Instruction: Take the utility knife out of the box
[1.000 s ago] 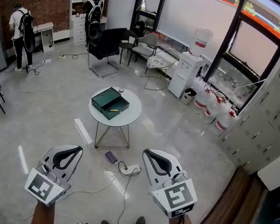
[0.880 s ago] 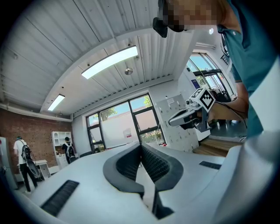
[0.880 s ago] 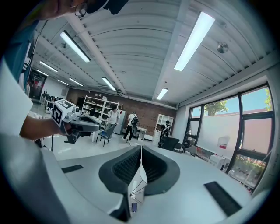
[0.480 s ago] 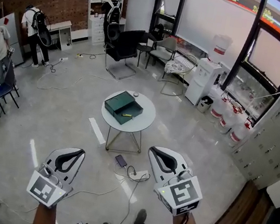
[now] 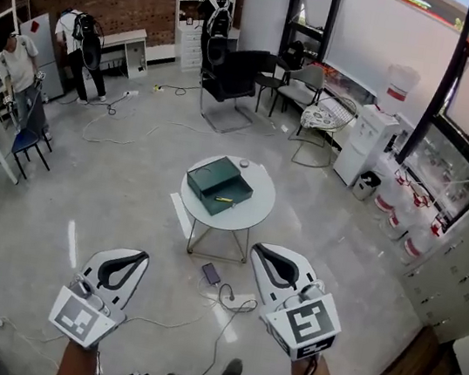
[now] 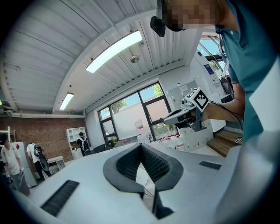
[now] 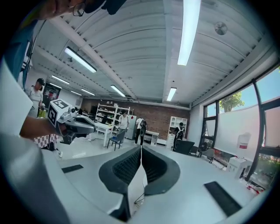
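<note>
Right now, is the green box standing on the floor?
No, the green box rests on top of the round white table, raised above the floor.

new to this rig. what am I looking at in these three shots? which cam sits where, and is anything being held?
There is no robot here: a person holds a pair of hand-operated tongs in each hand. The wide shot comes from a camera on the person's head, looking steeply down. The left tongs and right tongs show at the bottom of it. The other two shots come from a camera riding on each pair, looking along its jaws. In both, the jaws are closed together with nothing between them, so nothing is held. Some way ahead stands a round table carrying an open green box. A small yellow item lies in the box. It is probably the utility knife, though it is too small to be sure.
</note>
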Demonstrator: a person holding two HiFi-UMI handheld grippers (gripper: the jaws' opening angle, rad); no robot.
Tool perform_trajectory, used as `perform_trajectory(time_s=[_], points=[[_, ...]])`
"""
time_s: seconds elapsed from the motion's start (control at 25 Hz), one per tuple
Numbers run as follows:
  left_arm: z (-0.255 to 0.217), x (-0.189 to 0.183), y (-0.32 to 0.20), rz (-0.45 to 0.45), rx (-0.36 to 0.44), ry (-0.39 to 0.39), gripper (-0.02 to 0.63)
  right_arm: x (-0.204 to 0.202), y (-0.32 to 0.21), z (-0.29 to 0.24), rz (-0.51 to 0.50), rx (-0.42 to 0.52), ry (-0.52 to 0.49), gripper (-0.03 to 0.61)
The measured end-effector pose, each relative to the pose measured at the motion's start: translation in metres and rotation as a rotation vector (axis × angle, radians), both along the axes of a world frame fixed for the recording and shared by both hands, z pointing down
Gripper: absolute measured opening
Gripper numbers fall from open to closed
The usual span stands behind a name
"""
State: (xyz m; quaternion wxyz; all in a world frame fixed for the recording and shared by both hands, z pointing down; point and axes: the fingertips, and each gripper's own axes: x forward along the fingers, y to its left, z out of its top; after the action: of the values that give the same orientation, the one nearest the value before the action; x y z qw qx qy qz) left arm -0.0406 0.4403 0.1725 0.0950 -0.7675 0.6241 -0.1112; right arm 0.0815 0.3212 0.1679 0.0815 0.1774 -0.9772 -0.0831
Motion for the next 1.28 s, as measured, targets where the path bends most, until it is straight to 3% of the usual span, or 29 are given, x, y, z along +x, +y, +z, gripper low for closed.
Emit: perform_trajectory(time_s=[0.68,0.88,1.28], points=[[0.011,0.057,-0.138,-0.06,-0.067,-0.034,0.018,0.047,-0.147,0.017,-0.066,-0.049,-0.039,0.038],[0.023,0.05,-0.176,-0.017,-0.089,-0.014,0.018,0.048,-0.176,0.026,-0.008,-0.066,-0.019,0.038],[0.026,0.015,-0.262,0.189,-0.064,0.007,0.018,0.027,-0.222,0.03,0.161,-0.055,0.004,0.038]])
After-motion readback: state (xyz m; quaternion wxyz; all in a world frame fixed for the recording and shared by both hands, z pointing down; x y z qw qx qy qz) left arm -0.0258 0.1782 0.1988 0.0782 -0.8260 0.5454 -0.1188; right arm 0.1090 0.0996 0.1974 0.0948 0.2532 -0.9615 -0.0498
